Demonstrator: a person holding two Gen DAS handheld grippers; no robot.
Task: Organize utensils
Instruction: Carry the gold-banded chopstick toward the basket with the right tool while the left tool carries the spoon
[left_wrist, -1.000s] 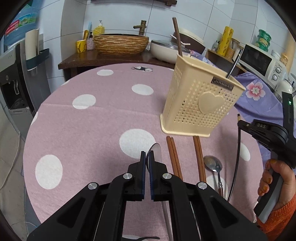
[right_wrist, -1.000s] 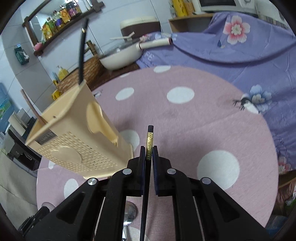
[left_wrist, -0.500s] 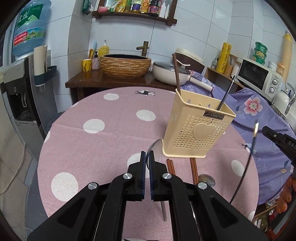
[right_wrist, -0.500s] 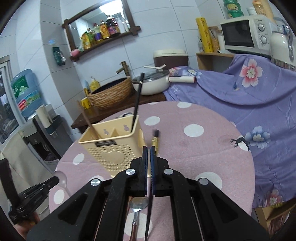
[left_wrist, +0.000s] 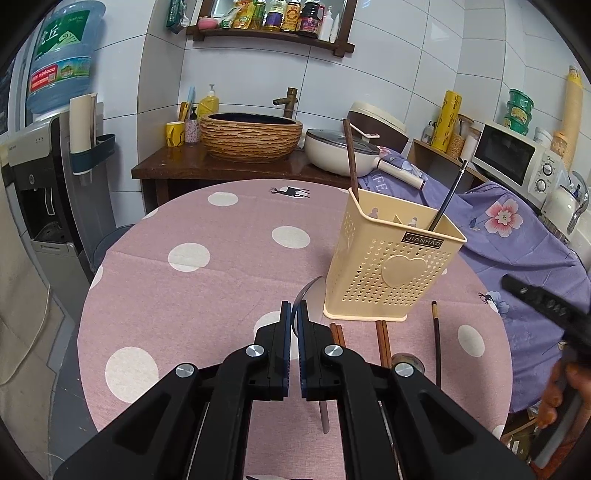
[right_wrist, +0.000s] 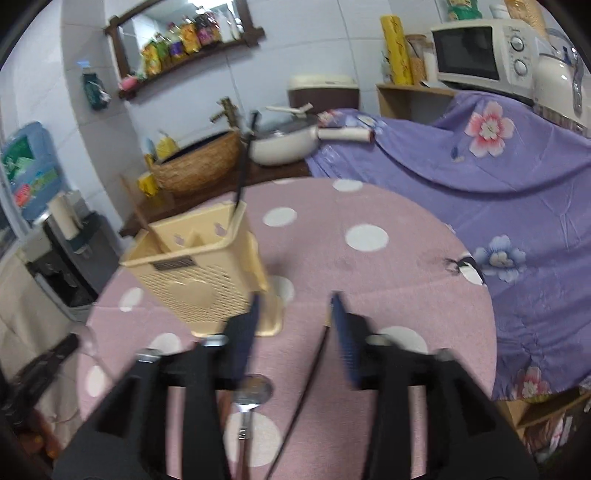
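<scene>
My left gripper (left_wrist: 293, 306) is shut on a metal spoon (left_wrist: 309, 290), whose bowl sticks up past the fingertips and whose handle hangs below. Ahead to the right stands the cream utensil holder (left_wrist: 395, 266), with a brown chopstick (left_wrist: 351, 158) and a black chopstick (left_wrist: 447, 195) upright in it. My right gripper (right_wrist: 295, 299) has its jaws opening. A loose black chopstick (right_wrist: 310, 380) shows between them, close by the right finger, with neither pad pressing it. It lies right of the holder (right_wrist: 207, 273) in the left wrist view. Brown chopsticks (left_wrist: 384, 339) and a second spoon (right_wrist: 255, 387) lie on the table.
The round pink polka-dot table (left_wrist: 184, 295) drops off at left and front. A purple flowered cloth (right_wrist: 498, 184) covers furniture to the right. Behind are a counter with a woven basin (left_wrist: 251, 134), a pan (left_wrist: 340, 151) and a microwave (left_wrist: 513, 158). A water dispenser (left_wrist: 40, 166) stands at left.
My right gripper has opened and let go of the black chopstick, which now lies beside the holder. Both grippers have risen, the left one still holding its spoon.
</scene>
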